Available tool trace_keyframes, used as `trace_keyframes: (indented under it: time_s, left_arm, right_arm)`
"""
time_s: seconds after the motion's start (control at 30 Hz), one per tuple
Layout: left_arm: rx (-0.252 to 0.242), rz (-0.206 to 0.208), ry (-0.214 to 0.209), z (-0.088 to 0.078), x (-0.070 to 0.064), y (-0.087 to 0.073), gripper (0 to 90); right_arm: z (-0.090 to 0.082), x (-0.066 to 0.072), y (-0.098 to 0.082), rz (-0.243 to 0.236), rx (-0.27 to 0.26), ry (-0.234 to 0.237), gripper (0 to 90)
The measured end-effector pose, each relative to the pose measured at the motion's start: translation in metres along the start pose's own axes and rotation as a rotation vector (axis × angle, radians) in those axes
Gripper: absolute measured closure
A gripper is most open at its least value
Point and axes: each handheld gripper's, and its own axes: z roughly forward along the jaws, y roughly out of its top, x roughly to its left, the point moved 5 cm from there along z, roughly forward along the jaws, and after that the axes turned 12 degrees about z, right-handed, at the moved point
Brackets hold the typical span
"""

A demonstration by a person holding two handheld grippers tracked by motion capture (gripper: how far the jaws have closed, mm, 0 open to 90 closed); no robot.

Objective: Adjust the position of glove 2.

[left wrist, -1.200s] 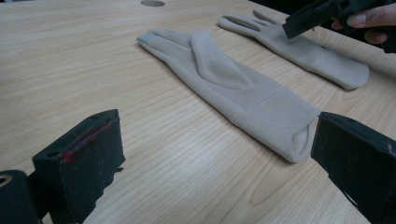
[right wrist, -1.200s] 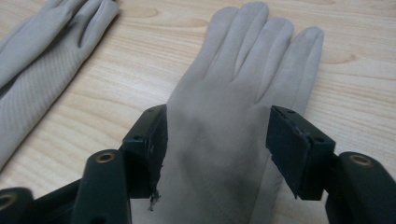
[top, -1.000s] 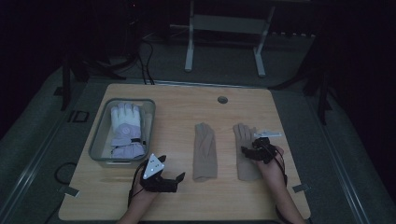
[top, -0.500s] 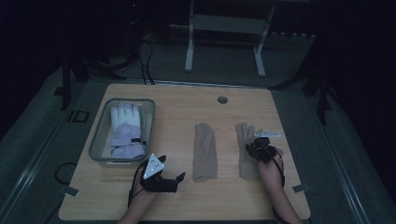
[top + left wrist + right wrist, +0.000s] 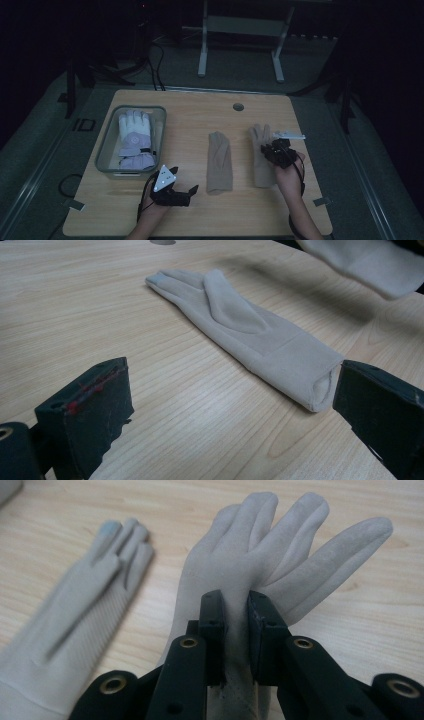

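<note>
1. The clear plastic bin (image 5: 106, 150) at the table's left is seen unchanged; a padded white-and-lilac glove (image 5: 134, 140) lies inside it.
2. The left gripper (image 5: 187, 192) is kept where it was, jaws spread wide and empty, just short of the cuff of the folded beige glove (image 5: 250, 335); soft, suede-like fabric.
3. The right gripper (image 5: 235, 605) has been drawn nearer the person; a fold of the flat beige glove (image 5: 280, 545) is pinched between its jaws, fingers fanned on the pale wood table (image 5: 195, 107).
</note>
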Motion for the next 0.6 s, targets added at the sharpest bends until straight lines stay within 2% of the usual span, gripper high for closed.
trace_keyframes:
  time_s: [0.23,0.47,0.5,0.6]
  left_arm:
    - [-0.005,-0.007,0.004,-0.001,0.001,0.000,2.8]
    - [-0.005,-0.005,0.005,-0.002,0.001,0.001,2.7]
    - [-0.006,-0.003,0.006,-0.002,0.001,0.001,2.7]
    - [-0.007,-0.004,0.006,-0.002,0.001,0.001,2.7]
  right_arm:
    - [-0.007,0.018,0.012,0.010,-0.020,0.004,78.7]
    - [-0.011,0.040,0.020,0.038,-0.045,0.049,78.6]
    - [-0.011,0.040,0.020,0.038,-0.045,0.049,78.6]
    - [-0.008,0.055,0.019,0.038,-0.042,0.070,78.6]
